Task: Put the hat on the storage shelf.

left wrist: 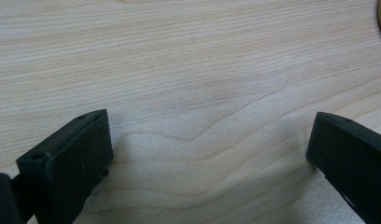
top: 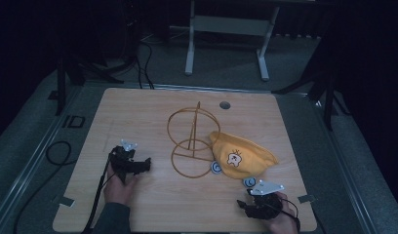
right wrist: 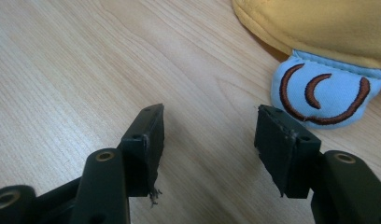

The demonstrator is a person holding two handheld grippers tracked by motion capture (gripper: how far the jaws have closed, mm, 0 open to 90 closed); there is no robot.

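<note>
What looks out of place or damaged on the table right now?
The yellow hat lies slumped on the table against the wire stand's base rather than hanging on it. On the right tongs, one pad has a frayed lower edge with loose threads. Nothing is spilled.

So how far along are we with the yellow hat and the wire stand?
Nothing looks done yet: the yellow fabric hat lies on the wooden table, against the gold wire stand. Nothing is in hand; the left gripper and the right gripper are open over bare wood, the right near the hat's blue ear flap. Grasping the hat and presumably hanging it remain.
</note>
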